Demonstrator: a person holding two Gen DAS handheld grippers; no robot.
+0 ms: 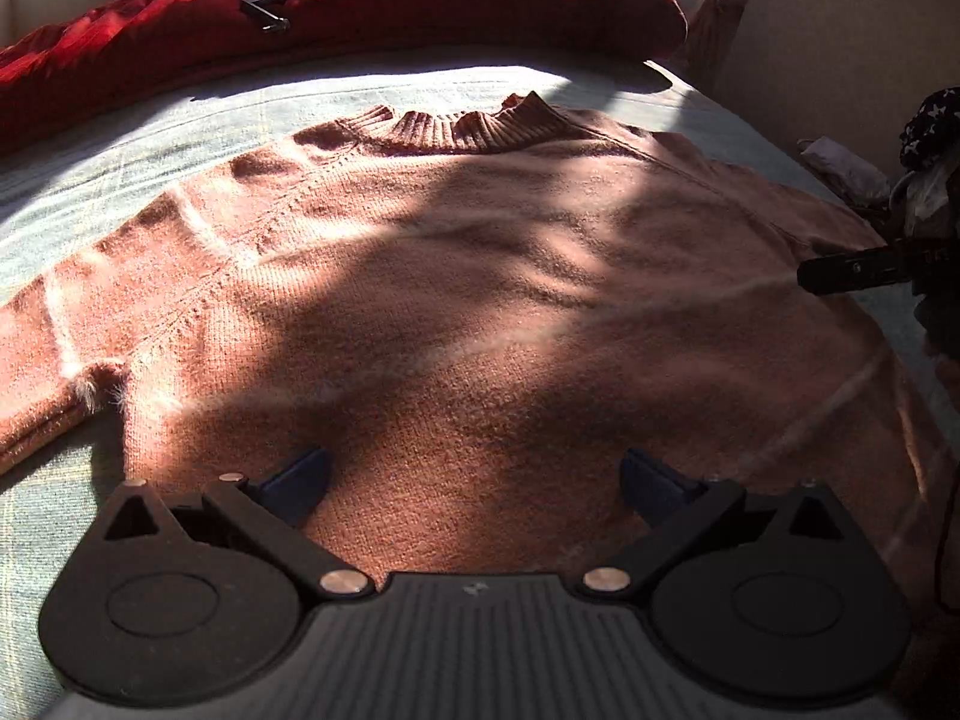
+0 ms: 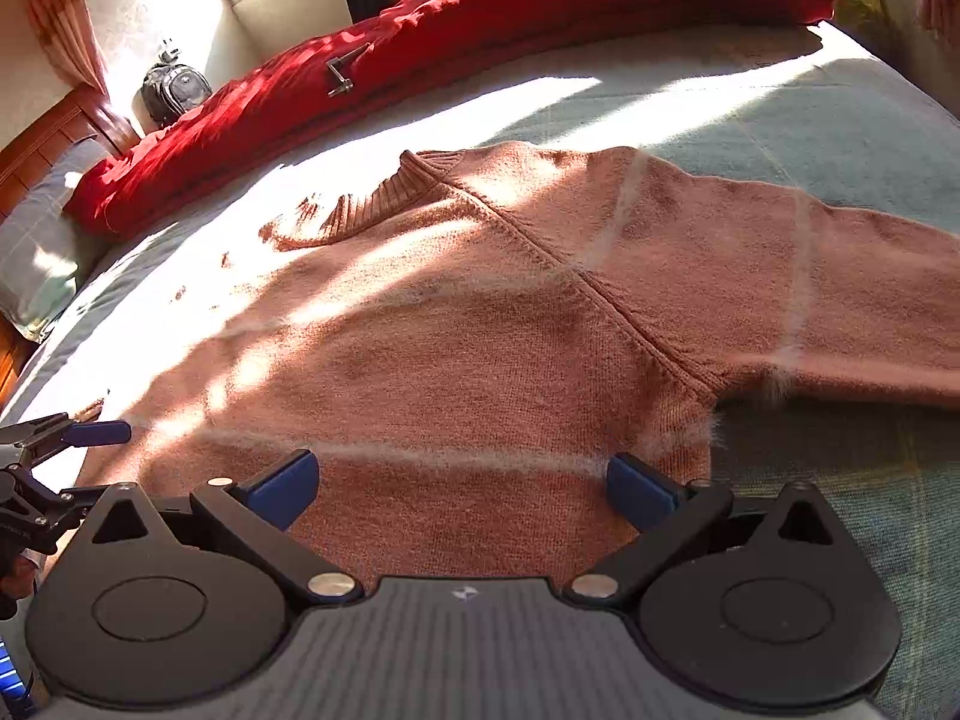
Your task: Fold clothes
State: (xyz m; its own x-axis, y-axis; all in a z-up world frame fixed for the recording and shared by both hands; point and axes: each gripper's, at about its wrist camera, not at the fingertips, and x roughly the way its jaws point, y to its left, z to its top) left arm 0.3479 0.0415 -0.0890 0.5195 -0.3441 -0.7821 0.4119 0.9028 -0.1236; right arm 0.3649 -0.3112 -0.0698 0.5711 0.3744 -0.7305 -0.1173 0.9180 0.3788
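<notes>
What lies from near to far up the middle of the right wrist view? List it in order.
Open right gripper → brown knitted sweater with pale stripes → its ribbed collar → pale green bed cover → rumpled red duvet.

1. A rust-brown knitted sweater point(image 1: 480, 300) point(image 2: 480, 330) lies spread flat, its ribbed collar point(image 1: 456, 126) point(image 2: 384, 192) pointing away from both cameras.
2. Thin pale fuzzy stripes cross the body and sleeves in a wide grid.
3. Both sleeves stretch straight out sideways, one point(image 1: 54, 372) to the left, the other point(image 2: 840, 300) to the right.
4. Sunlight and shadow dapple the knit.
</notes>
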